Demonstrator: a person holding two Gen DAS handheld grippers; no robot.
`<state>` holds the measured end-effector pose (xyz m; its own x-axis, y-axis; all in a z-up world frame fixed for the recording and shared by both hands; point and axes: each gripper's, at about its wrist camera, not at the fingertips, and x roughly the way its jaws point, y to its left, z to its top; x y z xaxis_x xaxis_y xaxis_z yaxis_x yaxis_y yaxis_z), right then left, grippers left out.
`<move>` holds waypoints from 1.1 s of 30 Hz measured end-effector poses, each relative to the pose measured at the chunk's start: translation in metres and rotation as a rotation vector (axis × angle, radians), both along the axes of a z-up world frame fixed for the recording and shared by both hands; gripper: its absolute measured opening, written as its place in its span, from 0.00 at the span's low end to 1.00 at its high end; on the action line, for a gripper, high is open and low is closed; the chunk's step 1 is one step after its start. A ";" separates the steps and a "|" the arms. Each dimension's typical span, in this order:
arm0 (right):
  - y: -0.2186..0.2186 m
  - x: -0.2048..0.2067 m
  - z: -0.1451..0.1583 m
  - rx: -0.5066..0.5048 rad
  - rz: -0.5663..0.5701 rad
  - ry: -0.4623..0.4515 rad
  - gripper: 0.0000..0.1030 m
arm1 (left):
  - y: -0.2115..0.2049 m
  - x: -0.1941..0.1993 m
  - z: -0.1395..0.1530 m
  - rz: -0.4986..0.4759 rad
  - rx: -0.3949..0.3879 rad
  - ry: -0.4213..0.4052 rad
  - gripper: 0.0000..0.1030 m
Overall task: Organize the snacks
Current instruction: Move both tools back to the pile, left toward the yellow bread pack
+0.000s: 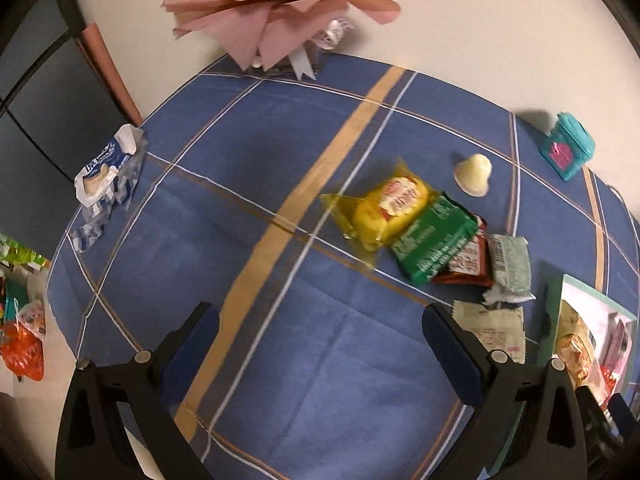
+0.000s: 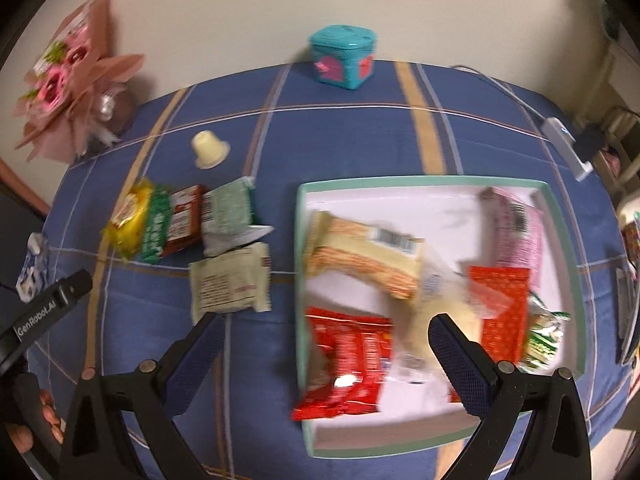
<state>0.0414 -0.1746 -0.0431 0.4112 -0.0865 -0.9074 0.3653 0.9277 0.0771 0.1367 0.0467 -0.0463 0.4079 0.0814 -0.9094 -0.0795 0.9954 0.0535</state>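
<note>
Left wrist view. Left tool point(image 1: 320, 330) spread wide and empty above the blue plaid cloth point(image 1: 224, 184) covering the worktop. Beyond the fingers, toward the worktop's right half: yellow snack pack point(image 1: 386, 210) overlapping a green pack point(image 1: 434, 240), then a red pack point(image 1: 466, 264) and a pale green pack point(image 1: 512, 266), touching in a row; cream pack point(image 1: 496, 330) just below them. Jelly cup point(image 1: 473, 174) upside down, behind the row. Teal tin point(image 1: 567, 146) at the far right edge. Blue-and-white wrapper point(image 1: 110, 172) at the left edge. Pink paper bouquet point(image 1: 272, 4) at the far edge. Mint-rimmed box point(image 1: 554, 320) at the right, partly cut off.

Right wrist view. Right tool point(image 2: 322, 330) spread wide, empty, over the near left side of the box point(image 2: 424, 180). Inside the box: orange-striped pack point(image 2: 360, 256) at the left wall, red pack point(image 2: 346, 364) in the near left corner, pink pack point(image 2: 516, 232) at the far right, orange-red pack point(image 2: 500, 304) beside it; remaining contents blurred. Row of packs left of the box, well clear of its wall; cup behind them, tin at the far edge. Grey adapter point(image 2: 568, 148) with cable at the far right edge.
</note>
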 end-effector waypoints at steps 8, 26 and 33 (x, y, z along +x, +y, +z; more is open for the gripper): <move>0.026 0.021 -0.004 0.028 0.061 -0.016 1.00 | 0.005 0.018 0.002 -0.040 -0.027 0.004 0.98; 0.062 0.077 -0.048 0.053 0.146 0.068 1.00 | -0.025 0.098 -0.019 -0.365 0.087 0.030 0.98; 0.065 0.085 -0.076 0.034 0.156 0.146 0.97 | -0.043 0.112 -0.045 -0.421 0.128 0.063 0.98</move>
<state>0.1262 -0.1092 -0.1191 0.2807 0.0000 -0.9598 0.2269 0.9717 0.0663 0.2483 0.0040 -0.0908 0.3733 0.0339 -0.9271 0.3388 0.9253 0.1703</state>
